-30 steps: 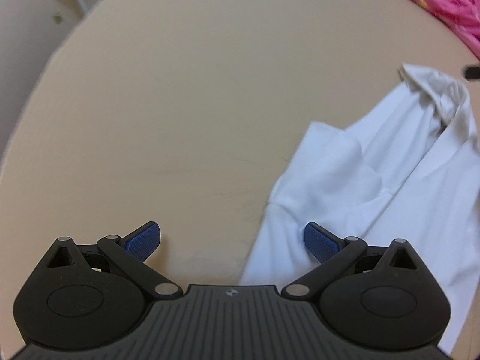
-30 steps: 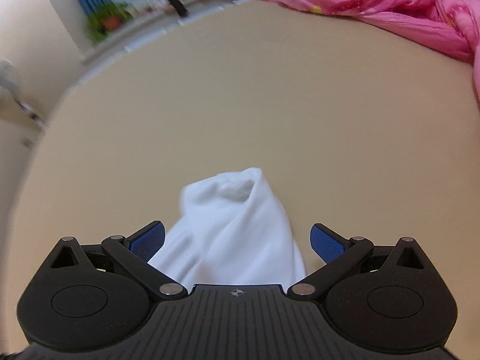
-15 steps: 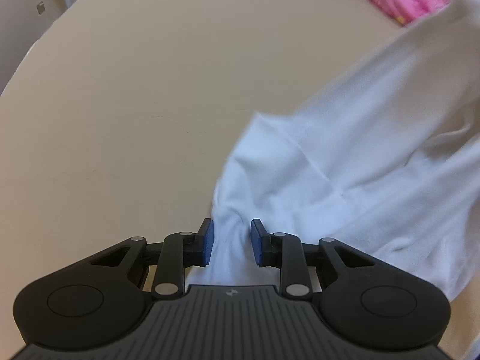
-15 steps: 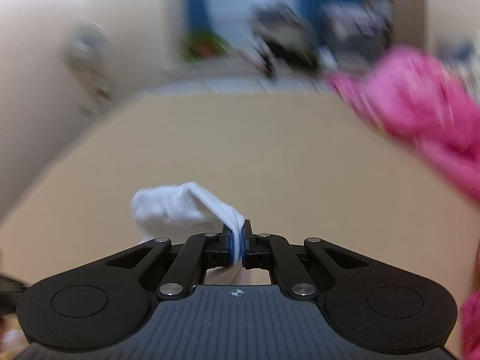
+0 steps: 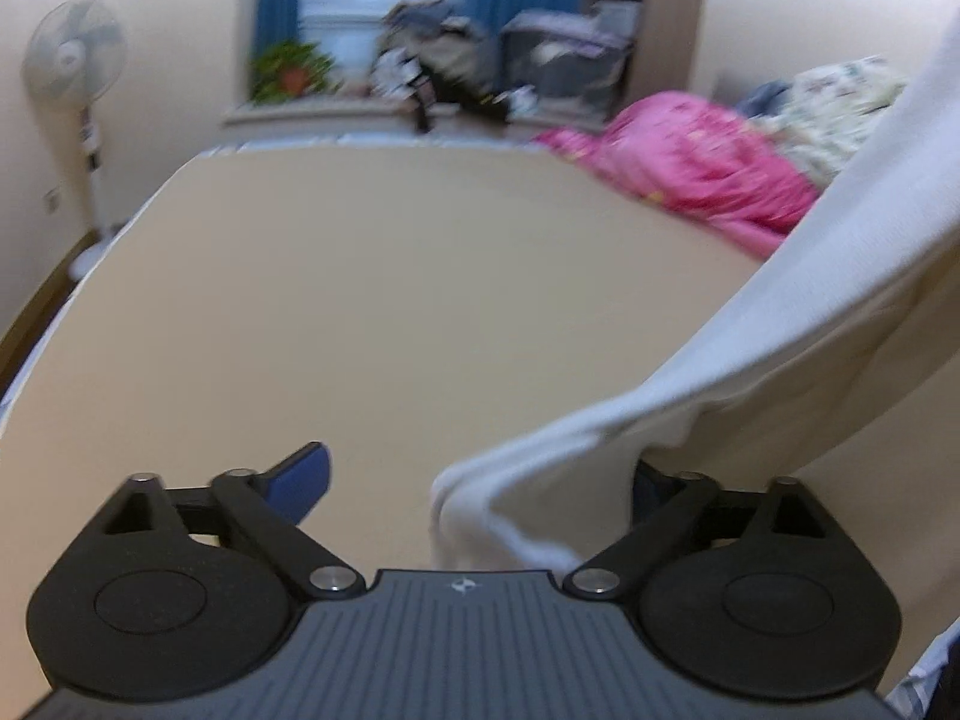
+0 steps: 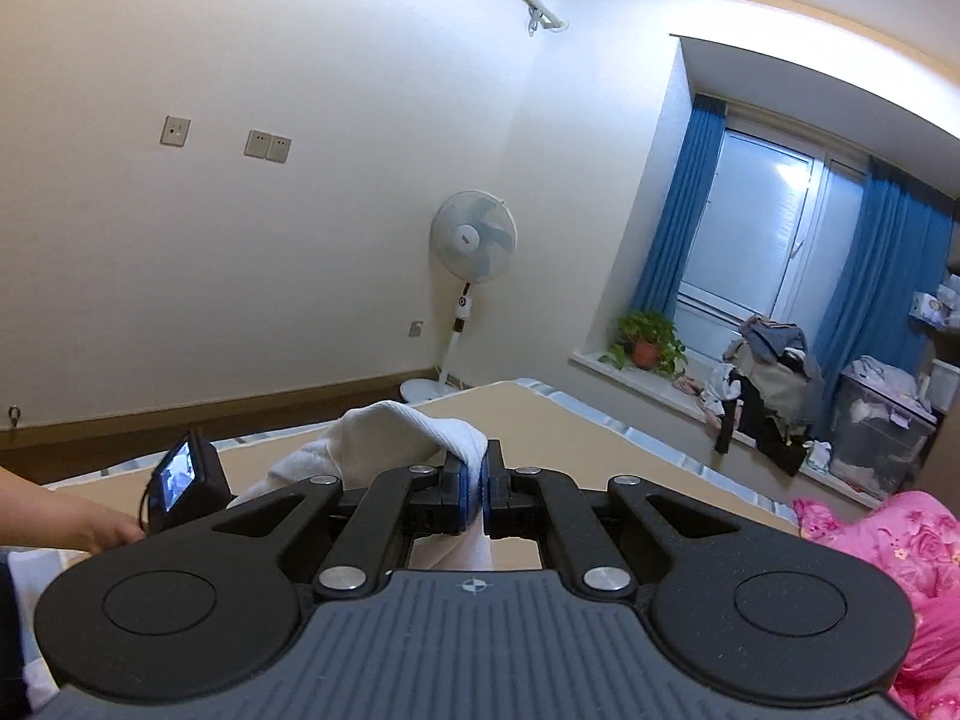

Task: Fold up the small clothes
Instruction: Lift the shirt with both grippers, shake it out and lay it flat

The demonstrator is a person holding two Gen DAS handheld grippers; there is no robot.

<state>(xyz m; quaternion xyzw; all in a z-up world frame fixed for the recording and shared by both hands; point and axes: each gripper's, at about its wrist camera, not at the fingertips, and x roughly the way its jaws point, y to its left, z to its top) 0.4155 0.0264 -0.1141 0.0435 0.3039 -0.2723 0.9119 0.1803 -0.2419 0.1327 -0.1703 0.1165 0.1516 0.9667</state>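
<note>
Two hand-held grippers: R [image 6: 478,487] raised near level, clamped on white garment [image 6: 414,432]; L [image 5: 480,483] tilted down, jaws opening, cloth between.

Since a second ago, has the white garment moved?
Yes. The white garment, pinched in the right gripper, has been lifted off the tan bed; it now hangs against the wall and fan.

light: soft, even indoor | left view: motion-blurred | right view: sharp | edges: fisheye-bent
</note>
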